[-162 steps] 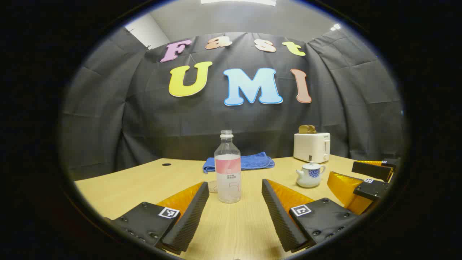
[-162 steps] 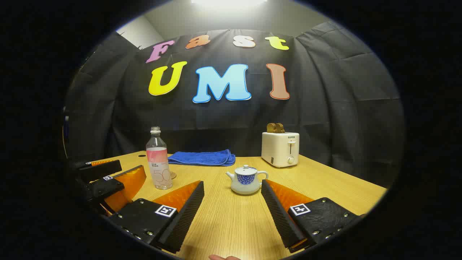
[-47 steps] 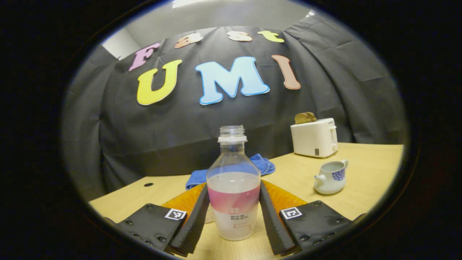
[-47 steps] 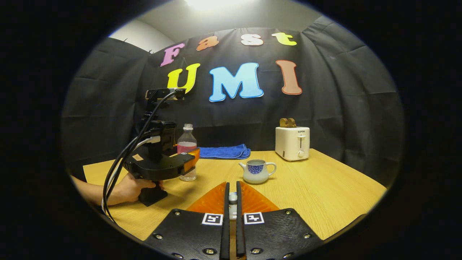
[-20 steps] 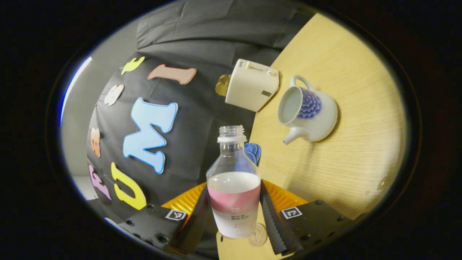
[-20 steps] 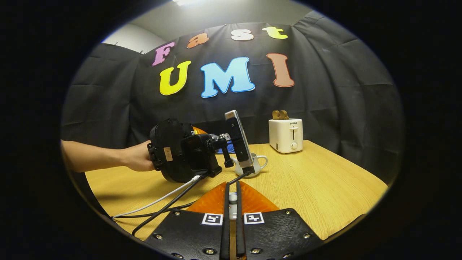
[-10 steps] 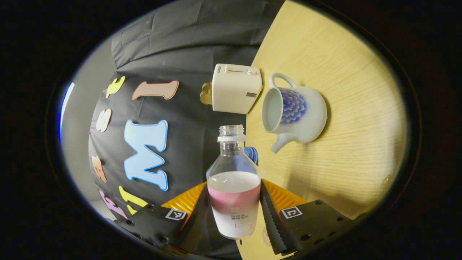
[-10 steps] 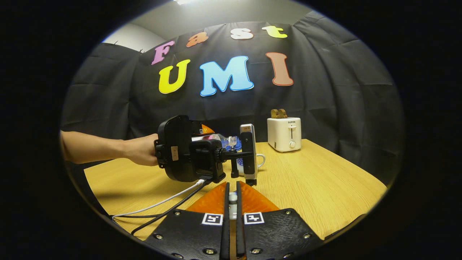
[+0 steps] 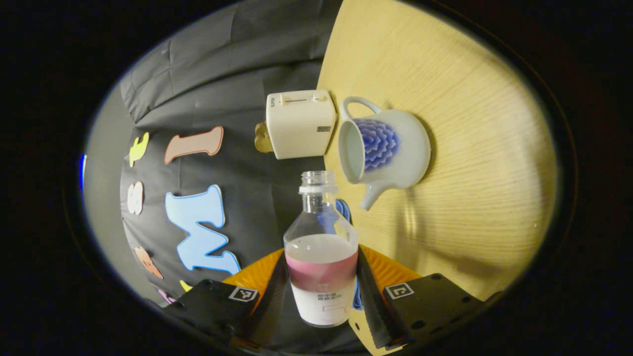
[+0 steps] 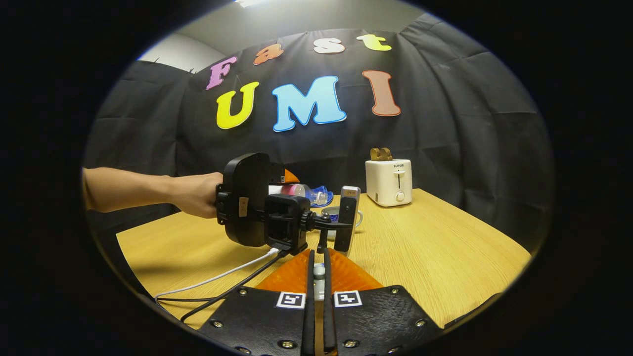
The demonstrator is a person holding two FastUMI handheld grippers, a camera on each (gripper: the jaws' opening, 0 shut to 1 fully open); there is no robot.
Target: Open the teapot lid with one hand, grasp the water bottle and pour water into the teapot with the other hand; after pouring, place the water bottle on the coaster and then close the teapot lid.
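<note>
Left claw (image 9: 321,296): we hold the bottle (image 9: 320,257) clamped between both fingers, tipped sideways, its open mouth just short of the teapot (image 9: 383,148) rim. Teapot sits lidless on the surface (image 9: 470,148), ahead and right of the claw, toaster (image 9: 296,123) beyond it. Right claw (image 10: 316,277): we grip the lid (image 10: 319,271) between nearly closed fingers, low over the surface, the left claw and hand (image 10: 198,195) ahead of it.
</note>
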